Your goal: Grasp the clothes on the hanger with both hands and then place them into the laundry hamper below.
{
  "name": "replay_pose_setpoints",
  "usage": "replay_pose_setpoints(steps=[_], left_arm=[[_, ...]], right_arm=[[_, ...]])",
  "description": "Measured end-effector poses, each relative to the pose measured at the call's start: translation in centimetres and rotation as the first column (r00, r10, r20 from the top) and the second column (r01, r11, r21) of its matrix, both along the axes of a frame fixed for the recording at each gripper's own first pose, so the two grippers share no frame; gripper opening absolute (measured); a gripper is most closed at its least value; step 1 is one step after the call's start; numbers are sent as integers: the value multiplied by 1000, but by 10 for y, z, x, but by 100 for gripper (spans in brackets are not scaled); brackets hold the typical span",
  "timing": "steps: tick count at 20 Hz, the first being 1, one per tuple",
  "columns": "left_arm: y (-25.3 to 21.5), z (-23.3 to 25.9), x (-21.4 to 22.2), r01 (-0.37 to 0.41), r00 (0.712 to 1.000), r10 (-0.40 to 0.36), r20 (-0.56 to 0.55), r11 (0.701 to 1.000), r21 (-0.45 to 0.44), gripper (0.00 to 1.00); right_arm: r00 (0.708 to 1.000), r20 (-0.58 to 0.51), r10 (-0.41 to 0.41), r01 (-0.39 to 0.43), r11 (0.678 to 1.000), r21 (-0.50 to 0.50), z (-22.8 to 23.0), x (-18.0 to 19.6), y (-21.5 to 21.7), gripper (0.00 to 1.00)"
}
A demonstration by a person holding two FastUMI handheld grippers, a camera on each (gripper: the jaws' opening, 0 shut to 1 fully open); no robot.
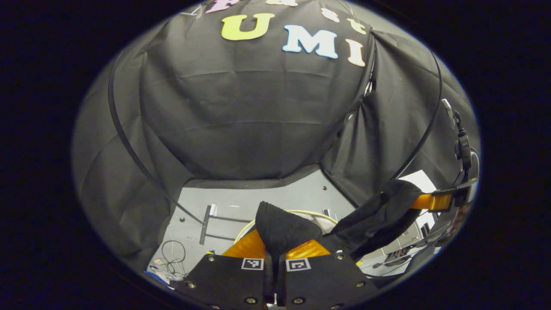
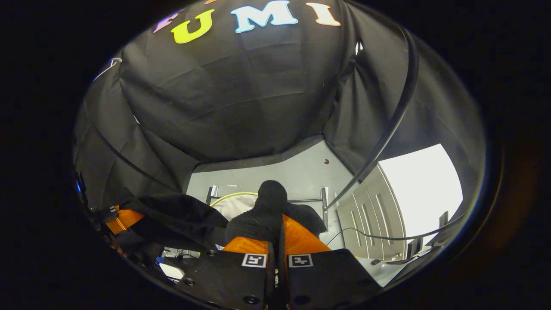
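1. Left gripper view: the left gripper [image 1: 275,254] has its fingers clenched on a bunch of the black garment [image 1: 282,230], which stands up in a rounded fold right above the tips. From there the cloth runs off to the right in a sagging band to the right gripper [image 1: 430,201], farther off, where its other end is pinched. Below and beyond the fold, the pale rim of the laundry hamper [image 1: 301,213] curves over the grey floor [image 1: 241,198].

2. Right gripper view: the right gripper [image 2: 275,245] is closed tight on another bunch of the same garment, which humps up just past the tips. To the left the cloth stretches away toward the left gripper [image 2: 122,219], low at the edge. The hamper's light lining and rim lie directly under the cloth, near the middle.

3. Handling, as I judge it: the garment is soft, light and limp, so it sags between the two holds and will drape wherever it is let go. Pinched bunches at both ends look secure; thin fabric could slip if the hold eases.
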State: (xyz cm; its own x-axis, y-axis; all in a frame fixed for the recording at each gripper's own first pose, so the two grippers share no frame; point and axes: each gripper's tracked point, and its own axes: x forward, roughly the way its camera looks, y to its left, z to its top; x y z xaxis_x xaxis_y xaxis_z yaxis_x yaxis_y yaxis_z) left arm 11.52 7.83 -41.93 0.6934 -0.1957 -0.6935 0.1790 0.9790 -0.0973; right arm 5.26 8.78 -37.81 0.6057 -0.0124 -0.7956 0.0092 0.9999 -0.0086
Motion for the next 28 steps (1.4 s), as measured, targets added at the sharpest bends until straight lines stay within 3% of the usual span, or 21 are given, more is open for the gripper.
replay_pose_setpoints(steps=[2, 3, 7, 9, 11, 15, 16, 17, 19, 20, 28], left_arm=[[1, -4, 1, -14, 1000, 14, -10, 1000, 4, 4], [2, -5, 2, -23, 1000, 23, -13, 1000, 1, 4], [4, -14, -1, -33, 999, 33, -42, 999, 3, 4], [6, -24, -5, -34, 997, 36, -73, 999, 29, 6], [10, -29, -11, -37, 995, 40, -92, 999, 36, 8], [10, -38, -29, -60, 988, 61, -143, 998, 17, 19], [10, -41, -32, -63, 987, 63, -149, 998, 9, 38], [13, -40, -33, -71, 986, 72, -149, 997, 10, 57], [25, -37, -37, -104, 986, 110, -127, 993, 53, 96], [28, -34, -41, -108, 986, 115, -118, 992, 63, 96], [23, 44, -62, -139, 990, 137, 30, 987, 80, 96]], right_arm=[[1000, -11, 7, -7, 1000, -1, -2, -1, 3, 2], [1000, -14, 8, -8, 1000, 2, -4, -1, 5, 7], [1000, -31, 7, -7, 1000, 11, -7, 0, 8, 7], [999, -45, 8, -8, 1000, 12, -12, -2, 9, 15], [998, -66, 11, -10, 1000, 15, -15, -8, 11, 16], [995, -91, 44, -38, 997, 68, -16, -13, 25, 81], [995, -84, 45, -40, 998, 58, -13, -13, 24, 97], [996, -78, 45, -42, 998, 49, -12, -14, 22, 99], [997, -61, 43, -40, 998, 47, -6, -18, 21, 94], [998, -53, 40, -37, 998, 45, -3, -19, 20, 99], [992, 121, 34, -32, 999, -19, 60, -21, -6, 99]])
